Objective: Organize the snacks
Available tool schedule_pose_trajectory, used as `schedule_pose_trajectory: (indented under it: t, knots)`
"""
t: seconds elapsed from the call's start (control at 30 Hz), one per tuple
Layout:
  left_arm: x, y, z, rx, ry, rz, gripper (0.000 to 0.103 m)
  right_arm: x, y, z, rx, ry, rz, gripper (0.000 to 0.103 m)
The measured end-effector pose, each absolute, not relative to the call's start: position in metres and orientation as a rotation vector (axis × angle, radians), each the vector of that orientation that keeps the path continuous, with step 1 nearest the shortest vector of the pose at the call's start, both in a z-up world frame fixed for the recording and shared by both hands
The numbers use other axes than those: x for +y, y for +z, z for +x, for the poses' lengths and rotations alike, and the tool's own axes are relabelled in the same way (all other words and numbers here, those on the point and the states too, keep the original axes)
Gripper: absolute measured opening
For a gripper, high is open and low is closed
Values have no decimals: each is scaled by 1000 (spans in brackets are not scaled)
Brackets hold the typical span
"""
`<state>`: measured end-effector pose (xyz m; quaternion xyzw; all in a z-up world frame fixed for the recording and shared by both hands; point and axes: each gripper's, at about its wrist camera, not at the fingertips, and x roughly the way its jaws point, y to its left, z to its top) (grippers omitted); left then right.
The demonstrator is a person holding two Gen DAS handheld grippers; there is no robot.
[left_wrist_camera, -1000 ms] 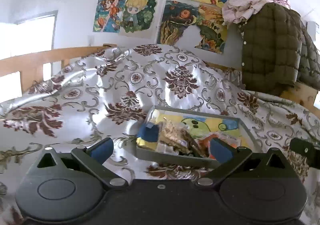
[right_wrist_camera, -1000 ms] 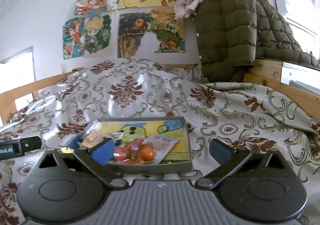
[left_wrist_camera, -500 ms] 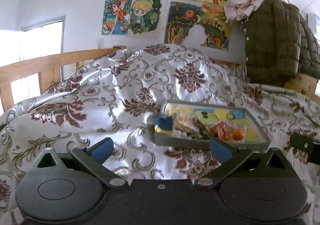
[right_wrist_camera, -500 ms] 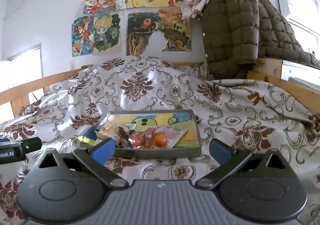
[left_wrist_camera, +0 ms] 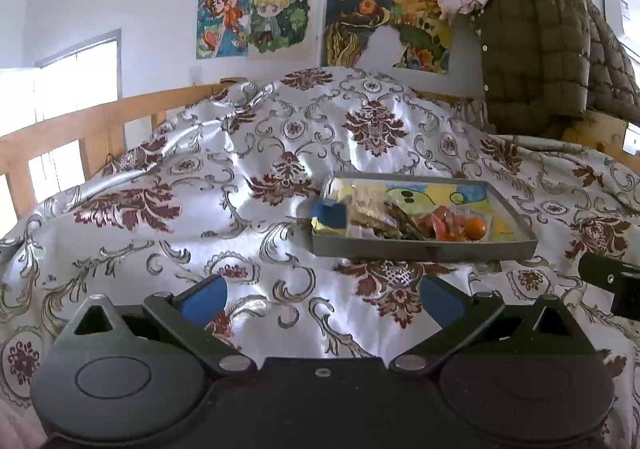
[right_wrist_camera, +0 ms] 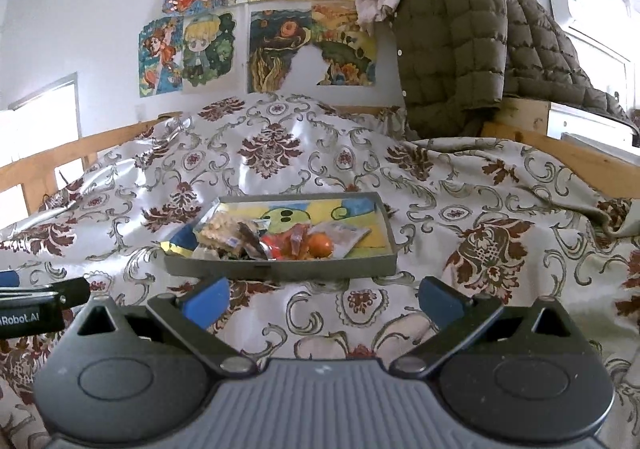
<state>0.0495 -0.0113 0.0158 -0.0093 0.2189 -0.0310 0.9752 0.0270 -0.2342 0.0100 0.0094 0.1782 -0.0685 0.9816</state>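
Observation:
A shallow grey tray (left_wrist_camera: pixel 424 249) (right_wrist_camera: pixel 280 268) with a cartoon-printed bottom lies on the patterned bedspread. Inside it sit several snack packets: a blue and gold pack (left_wrist_camera: pixel 330 214) at its left end, a clear bag of pale biscuits (right_wrist_camera: pixel 222 234), a red wrapper (right_wrist_camera: pixel 280 243) and an orange round fruit (left_wrist_camera: pixel 475 227) (right_wrist_camera: pixel 321 245). My left gripper (left_wrist_camera: pixel 320 299) stands open, short of the tray and left of it, holding nothing. My right gripper (right_wrist_camera: pixel 322 297) is open too, just in front of the tray's near wall.
The silvery bedspread with dark red motifs (left_wrist_camera: pixel 200 209) covers the bed. A wooden bed rail (left_wrist_camera: pixel 80 121) runs along the left. An olive quilted jacket (right_wrist_camera: pixel 460 49) hangs at the back right. Drawings (right_wrist_camera: pixel 280 9) cover the white wall.
Both grippers have drawn back from the tray, which now looks smaller and farther away. The left view has shifted left. Both stay open and hold nothing.

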Motion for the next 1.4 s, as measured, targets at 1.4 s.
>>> schedule_pose_trajectory:
  t: [1.4]
  knots:
    - [-14, 2, 60, 507, -48, -25, 102, -233, -9, 39, 478, -163, 48, 103]
